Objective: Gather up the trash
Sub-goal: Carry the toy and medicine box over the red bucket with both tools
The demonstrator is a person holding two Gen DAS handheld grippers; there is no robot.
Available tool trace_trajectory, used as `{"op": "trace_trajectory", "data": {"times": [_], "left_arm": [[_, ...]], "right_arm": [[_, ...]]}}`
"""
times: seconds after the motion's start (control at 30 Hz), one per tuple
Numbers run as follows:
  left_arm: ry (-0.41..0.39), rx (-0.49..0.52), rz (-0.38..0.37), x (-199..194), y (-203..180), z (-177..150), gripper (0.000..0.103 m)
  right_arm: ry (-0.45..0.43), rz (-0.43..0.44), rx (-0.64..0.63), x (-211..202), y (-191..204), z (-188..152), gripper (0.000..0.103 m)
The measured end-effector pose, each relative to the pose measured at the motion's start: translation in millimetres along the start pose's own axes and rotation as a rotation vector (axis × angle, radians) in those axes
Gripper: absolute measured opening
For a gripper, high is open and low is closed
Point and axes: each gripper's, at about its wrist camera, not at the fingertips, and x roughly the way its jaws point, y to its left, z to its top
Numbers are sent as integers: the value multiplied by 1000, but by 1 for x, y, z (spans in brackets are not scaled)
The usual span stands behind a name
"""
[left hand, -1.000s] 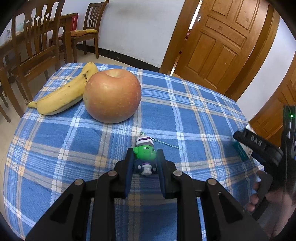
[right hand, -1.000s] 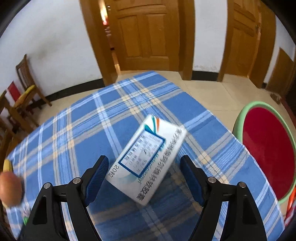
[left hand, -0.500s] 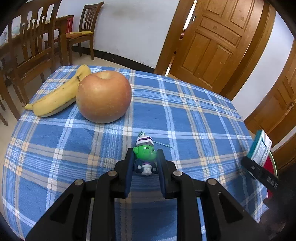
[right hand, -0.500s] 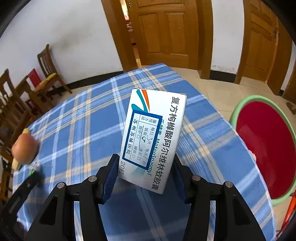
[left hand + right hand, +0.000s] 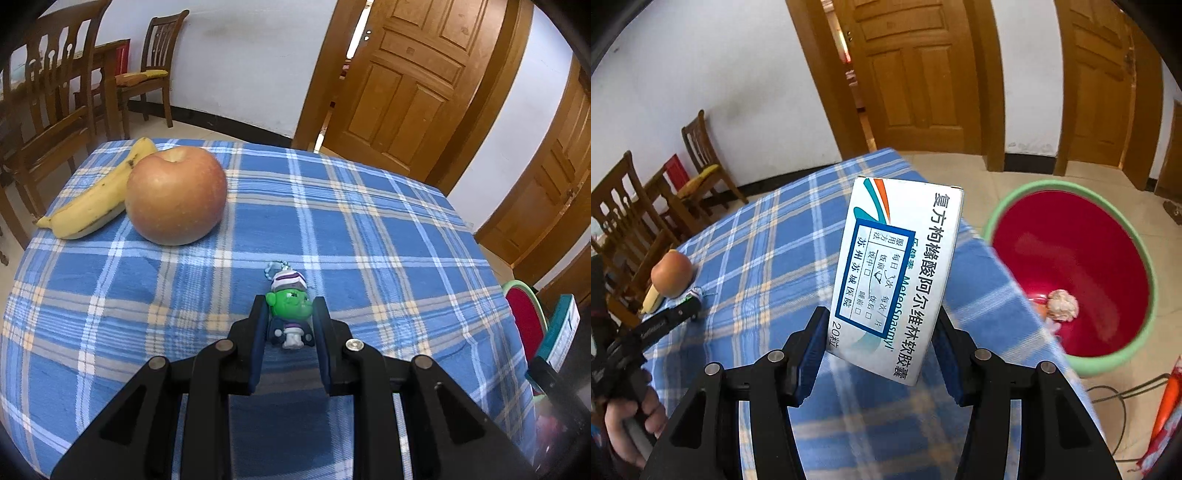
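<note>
Right tool (image 5: 881, 354) clamps the white cardboard medicine box (image 5: 895, 273) upright, lifted off the blue plaid surface (image 5: 768, 236); carrying step under way; next move calls for reaching over the red green-rimmed basin (image 5: 1071, 280) at right, then releasing; left tool (image 5: 290, 345) narrow, gripping the green-headed toy keychain (image 5: 290, 306).

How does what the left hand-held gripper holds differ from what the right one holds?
The left hand-held gripper grips a small green-headed figure keychain low over the tablecloth; the right hand-held gripper holds a much larger white medicine box upright, lifted beside the red basin. Both sit clamped between blue pads.
</note>
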Motion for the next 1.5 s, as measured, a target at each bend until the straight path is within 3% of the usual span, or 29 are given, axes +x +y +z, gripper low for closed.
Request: {"op": "trace_trajectory", "data": {"times": [0.4,0.83,1.5], "left_arm": [[-17,93,-43,-22,-41,-4,24],[-29,209,-188,-55,-125,-5,24],[45,387,-345,-41,-248,-34,24]], "right_arm": [[-28,-59,50,-36,-65,-16,56],[-71,-60,161,-52,-120,-18,56],[-77,-41,234,-35,-175,-5,56]]}}
